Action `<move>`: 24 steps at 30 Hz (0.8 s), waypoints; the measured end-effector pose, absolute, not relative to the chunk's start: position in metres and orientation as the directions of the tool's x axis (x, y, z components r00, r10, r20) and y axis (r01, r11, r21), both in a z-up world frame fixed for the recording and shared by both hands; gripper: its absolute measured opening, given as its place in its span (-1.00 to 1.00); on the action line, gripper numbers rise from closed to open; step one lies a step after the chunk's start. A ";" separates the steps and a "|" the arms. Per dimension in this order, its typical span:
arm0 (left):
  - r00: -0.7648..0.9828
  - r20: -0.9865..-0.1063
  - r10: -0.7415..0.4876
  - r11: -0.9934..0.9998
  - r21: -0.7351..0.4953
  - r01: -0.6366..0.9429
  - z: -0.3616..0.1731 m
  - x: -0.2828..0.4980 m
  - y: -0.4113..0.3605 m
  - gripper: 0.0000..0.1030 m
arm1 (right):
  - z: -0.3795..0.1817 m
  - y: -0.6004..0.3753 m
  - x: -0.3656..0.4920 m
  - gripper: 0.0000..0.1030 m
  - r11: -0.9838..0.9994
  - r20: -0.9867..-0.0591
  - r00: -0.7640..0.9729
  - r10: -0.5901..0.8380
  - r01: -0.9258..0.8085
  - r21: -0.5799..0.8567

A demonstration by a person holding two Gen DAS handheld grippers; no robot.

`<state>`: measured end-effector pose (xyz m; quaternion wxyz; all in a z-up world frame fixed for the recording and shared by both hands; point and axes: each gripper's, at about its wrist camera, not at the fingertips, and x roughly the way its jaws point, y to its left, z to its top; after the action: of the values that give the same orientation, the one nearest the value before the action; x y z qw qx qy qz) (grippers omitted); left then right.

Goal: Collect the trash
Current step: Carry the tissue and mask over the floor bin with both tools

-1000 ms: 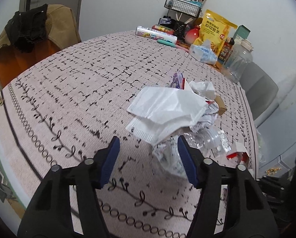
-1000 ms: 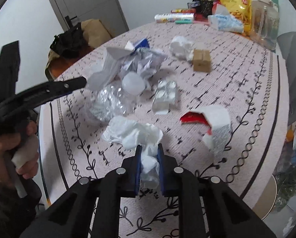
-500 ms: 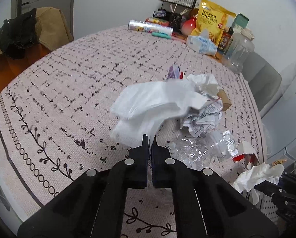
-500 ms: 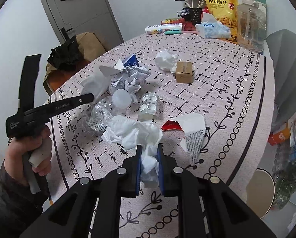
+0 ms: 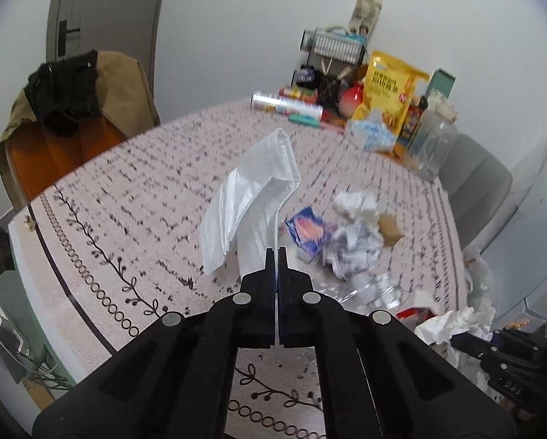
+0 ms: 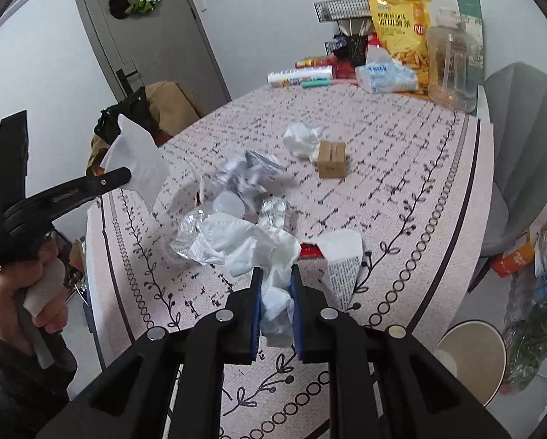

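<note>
Left wrist view: the left gripper (image 5: 275, 252) is clamped on the edge of a flat white napkin (image 5: 251, 197), which hangs clear above the table (image 5: 127, 197), over the side of the trash pile (image 5: 354, 248) nearer the orange chair (image 5: 54, 153). Seen from the right wrist, the right gripper (image 6: 276, 285) is closed on a crumpled tissue (image 6: 251, 245), held above the near edge of the same pile. Both pieces appear to be lifted, so the picking-up step is judged done for these two; a carry to a bin seems called for next, though no bin can be identified with certainty. A round tan container (image 6: 471, 358) is seen on the floor beyond the table's edge, right of the pile, and may serve. Left on the table beside the pile are a cardboard box (image 6: 332, 159) and a torn red-and-white wrapper (image 6: 339, 252). Open room is offered over the near table edge; the stored goods at the far wall are well apart.
</note>
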<state>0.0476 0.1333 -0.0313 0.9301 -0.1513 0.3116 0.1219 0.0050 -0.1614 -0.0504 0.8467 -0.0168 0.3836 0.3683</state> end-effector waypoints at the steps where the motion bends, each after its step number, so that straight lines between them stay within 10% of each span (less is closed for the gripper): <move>1: 0.784 -0.607 0.133 0.926 -0.207 -0.317 -0.027 0.046 0.132 -0.97 | -0.048 -0.162 0.004 -0.72 0.726 -0.657 0.438 0.614 -0.639 0.252; 24: 0.860 -0.503 -0.082 0.981 -0.194 -0.020 0.024 0.072 0.020 -0.97 | -0.017 -0.256 0.022 -0.71 0.846 -0.601 0.609 0.517 -0.473 0.248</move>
<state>0.0719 0.0196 0.0235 0.9595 -0.0968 0.2639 -0.0161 0.0216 -0.2559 -0.0167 0.8965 0.0320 0.3452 0.2759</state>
